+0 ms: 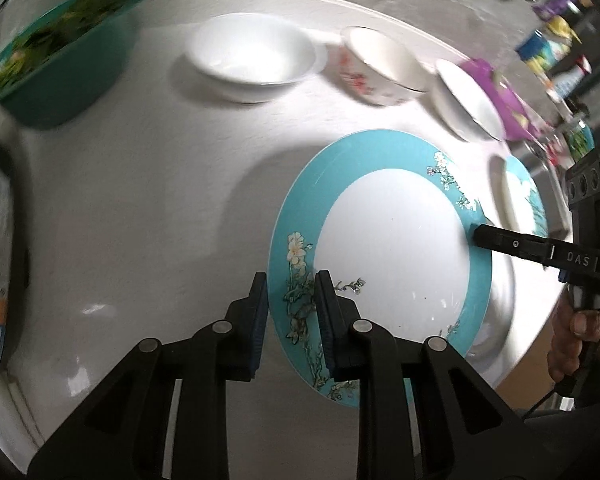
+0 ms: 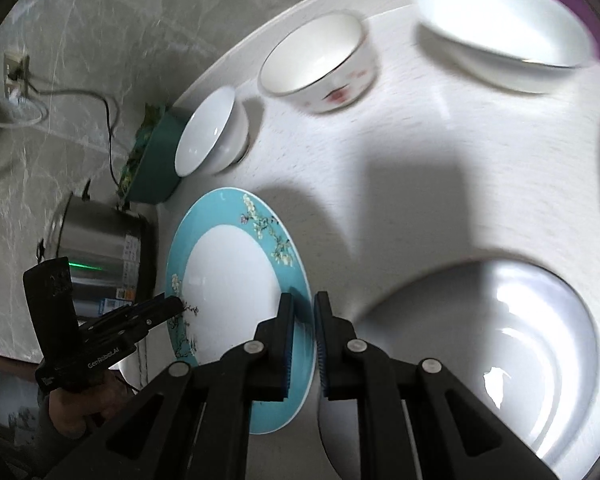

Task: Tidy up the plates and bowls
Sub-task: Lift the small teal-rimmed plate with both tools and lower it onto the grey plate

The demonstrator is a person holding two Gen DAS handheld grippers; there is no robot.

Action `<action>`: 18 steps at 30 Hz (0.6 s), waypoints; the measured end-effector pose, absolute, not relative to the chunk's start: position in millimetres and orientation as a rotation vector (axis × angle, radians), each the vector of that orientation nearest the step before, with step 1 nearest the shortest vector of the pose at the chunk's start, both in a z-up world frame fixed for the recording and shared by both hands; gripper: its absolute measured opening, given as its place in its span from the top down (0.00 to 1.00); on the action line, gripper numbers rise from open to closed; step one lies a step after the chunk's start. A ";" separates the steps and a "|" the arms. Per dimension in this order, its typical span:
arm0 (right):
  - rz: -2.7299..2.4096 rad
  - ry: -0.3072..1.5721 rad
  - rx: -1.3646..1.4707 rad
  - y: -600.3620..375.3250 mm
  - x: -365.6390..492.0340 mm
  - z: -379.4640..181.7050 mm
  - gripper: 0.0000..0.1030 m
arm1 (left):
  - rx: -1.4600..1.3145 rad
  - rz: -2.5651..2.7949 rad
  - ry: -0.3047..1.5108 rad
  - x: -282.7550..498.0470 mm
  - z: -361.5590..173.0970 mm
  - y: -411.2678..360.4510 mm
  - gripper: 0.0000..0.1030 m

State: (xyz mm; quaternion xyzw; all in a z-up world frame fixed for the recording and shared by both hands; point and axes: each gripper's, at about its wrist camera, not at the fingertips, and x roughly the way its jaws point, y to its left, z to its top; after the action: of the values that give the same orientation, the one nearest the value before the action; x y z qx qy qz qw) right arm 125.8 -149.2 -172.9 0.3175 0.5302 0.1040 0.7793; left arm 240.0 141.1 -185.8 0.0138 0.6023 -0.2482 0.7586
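Note:
A teal-rimmed plate [image 1: 392, 240] with a white centre and flower sprigs hangs slightly above the white round table [image 1: 140, 200], casting a shadow on it. My left gripper [image 1: 292, 300] is shut on its near rim. My right gripper [image 1: 476, 236] is shut on the opposite rim. In the right wrist view the same plate [image 2: 228, 280] has its rim clamped in my right gripper [image 2: 304, 320], and my left gripper [image 2: 176, 306] pinches the far-left edge. Along the back stand a white bowl [image 1: 252, 56], a red-flowered bowl [image 1: 384, 68] and a shallow white bowl [image 1: 468, 100].
A green basin of vegetables [image 1: 52, 60] sits at the table's back left. A steel pot [image 2: 100, 248] stands beyond the table edge. A large white deep dish [image 2: 500, 340] lies close to my right gripper. Another teal-patterned dish [image 1: 520, 200] lies at the right.

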 end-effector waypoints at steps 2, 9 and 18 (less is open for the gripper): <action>0.193 1.126 0.708 -162.7 108.3 -165.2 0.88 | 0.048 -0.577 1.318 233.9 -183.4 123.6 0.80; 0.084 1.103 0.782 -214.2 48.2 -170.1 0.88 | 0.115 -0.662 1.356 202.6 -191.0 49.7 0.80; 0.039 1.100 0.810 -278.8 12.1 -191.7 0.86 | 0.203 -0.670 1.398 164.1 -210.7 -25.5 0.80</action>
State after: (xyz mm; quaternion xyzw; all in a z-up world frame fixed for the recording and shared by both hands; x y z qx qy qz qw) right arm 12.1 -278.8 -191.7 0.3743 0.5082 0.0182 0.7754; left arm 164.1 -25.5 -210.7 0.0916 0.6299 -0.3017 0.7098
